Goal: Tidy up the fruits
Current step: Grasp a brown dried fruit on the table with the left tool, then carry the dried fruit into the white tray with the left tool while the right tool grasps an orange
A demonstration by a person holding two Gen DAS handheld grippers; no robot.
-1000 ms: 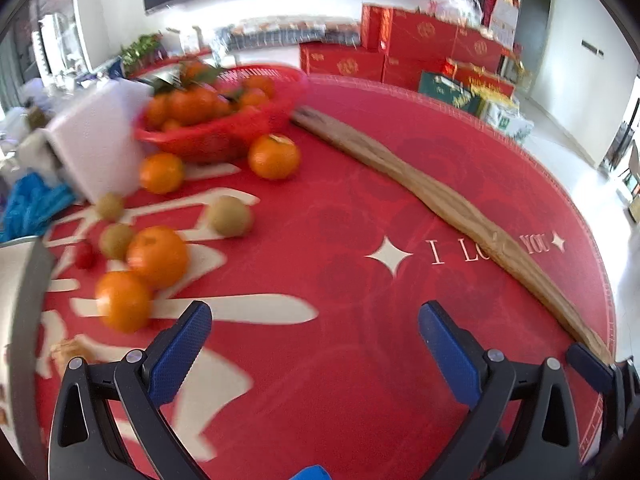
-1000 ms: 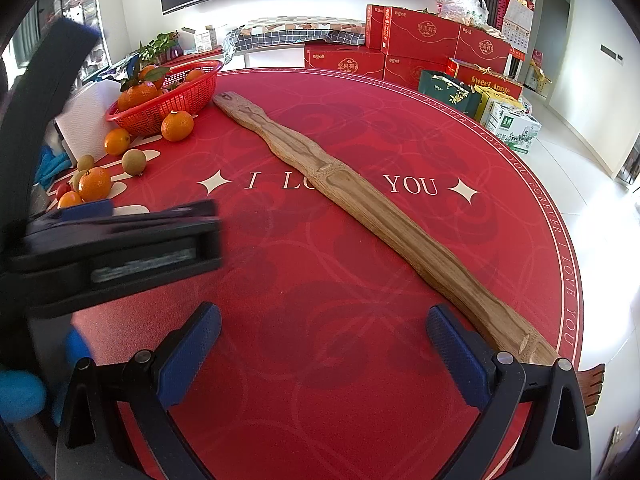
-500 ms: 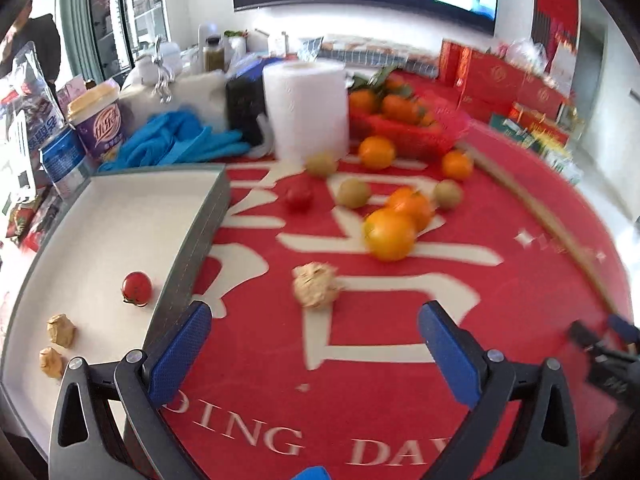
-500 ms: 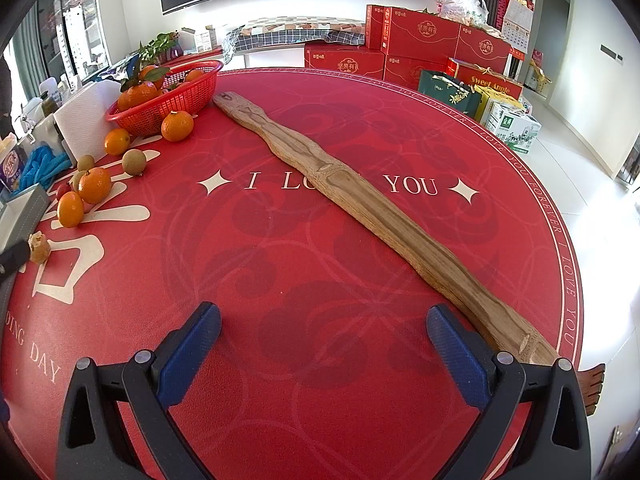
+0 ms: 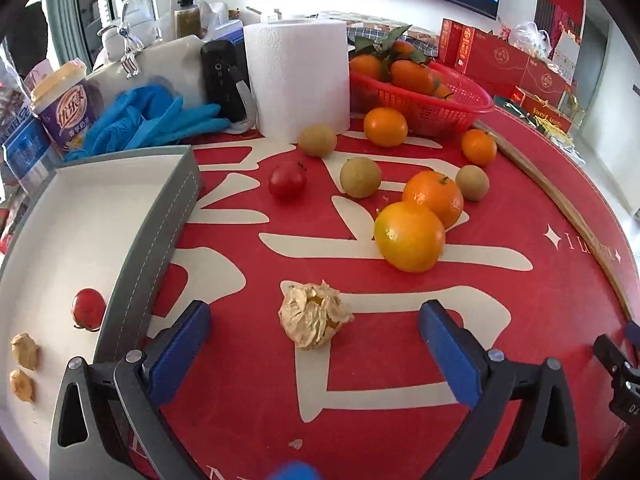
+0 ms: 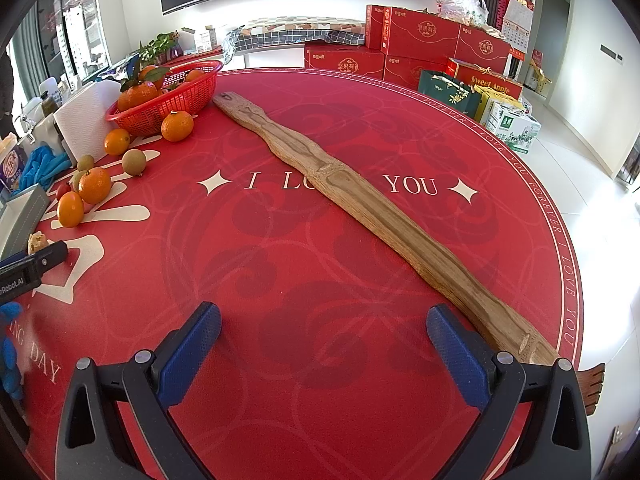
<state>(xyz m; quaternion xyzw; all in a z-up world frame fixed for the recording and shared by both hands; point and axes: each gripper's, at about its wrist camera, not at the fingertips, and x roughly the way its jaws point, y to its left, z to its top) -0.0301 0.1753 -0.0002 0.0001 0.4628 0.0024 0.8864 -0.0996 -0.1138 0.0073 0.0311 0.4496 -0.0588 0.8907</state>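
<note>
Red cloth with white lettering covers the round table (image 6: 360, 280). Over it the left gripper (image 5: 314, 340) hangs spread wide, holding nothing, its pads flanking a papery husked fruit (image 5: 314, 318) without touching. Left of that fruit stands a grey-walled tray (image 5: 156, 232) containing a small red fruit (image 5: 88, 309) and two husk bits. Beyond the husked fruit lie oranges (image 5: 410, 236), brownish round fruits (image 5: 360, 177), a red fruit (image 5: 287, 180), a paper roll (image 5: 298, 76) and a red basket (image 5: 440, 100). The right gripper (image 6: 324, 344) is likewise wide apart and empty, beside a long wooden plank (image 6: 360, 196).
</note>
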